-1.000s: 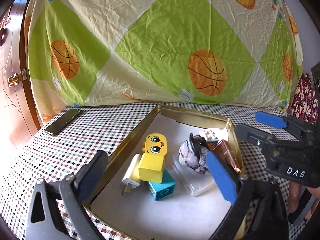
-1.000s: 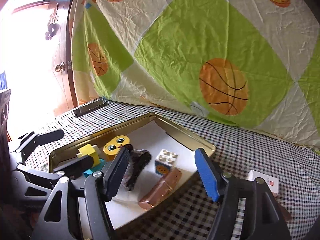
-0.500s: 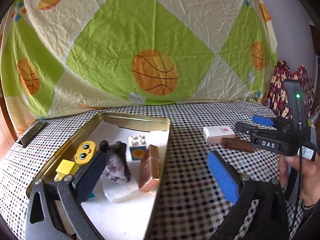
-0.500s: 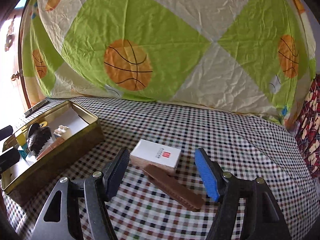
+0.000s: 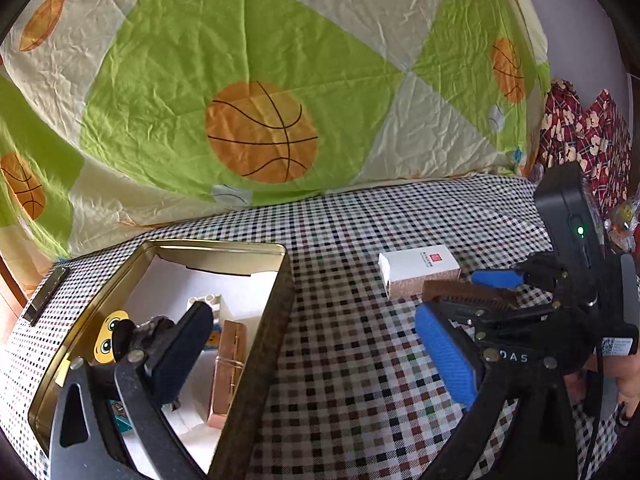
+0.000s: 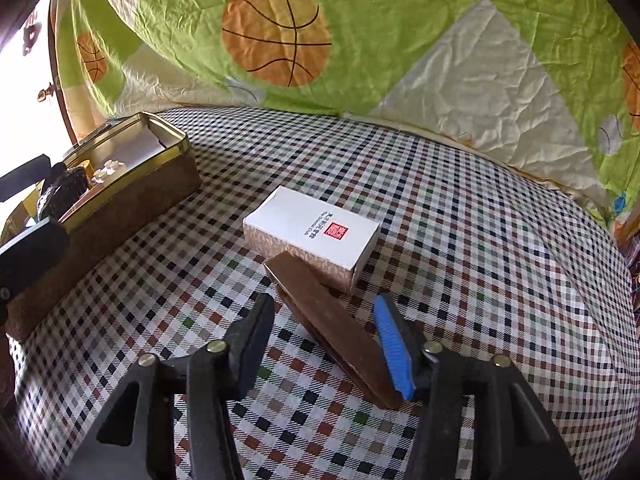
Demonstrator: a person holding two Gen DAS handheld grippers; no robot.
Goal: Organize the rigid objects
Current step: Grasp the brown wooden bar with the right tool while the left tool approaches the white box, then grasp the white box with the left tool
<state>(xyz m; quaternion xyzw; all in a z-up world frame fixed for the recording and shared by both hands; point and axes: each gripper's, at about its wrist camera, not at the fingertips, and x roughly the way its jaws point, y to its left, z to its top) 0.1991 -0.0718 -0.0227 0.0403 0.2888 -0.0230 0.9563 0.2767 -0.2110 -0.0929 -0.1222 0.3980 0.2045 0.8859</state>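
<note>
A brown comb [image 6: 332, 320] lies on the checkered tablecloth against a white box [image 6: 312, 236] with a red seal. My right gripper [image 6: 326, 344] is open, its fingers on either side of the comb's near end, low over the cloth. In the left wrist view the comb [image 5: 468, 294] and the white box [image 5: 418, 272] lie at the right, with my right gripper [image 5: 476, 296] at the comb. My left gripper [image 5: 312, 356] is open and empty above the right wall of the gold tin [image 5: 264, 360], which holds toy blocks, a copper bar [image 5: 228, 372] and other small items.
The gold tin [image 6: 132, 196] stands at the left in the right wrist view. A dark flat device [image 5: 44, 294] lies on the cloth left of the tin. A basketball-print sheet [image 5: 260, 120] hangs behind the table. Red patterned fabric [image 5: 580, 140] is at the far right.
Both grippers swung right, away from the tin. My right gripper moved forward and down until its open fingers straddle the comb's near end. Nothing was grasped.
</note>
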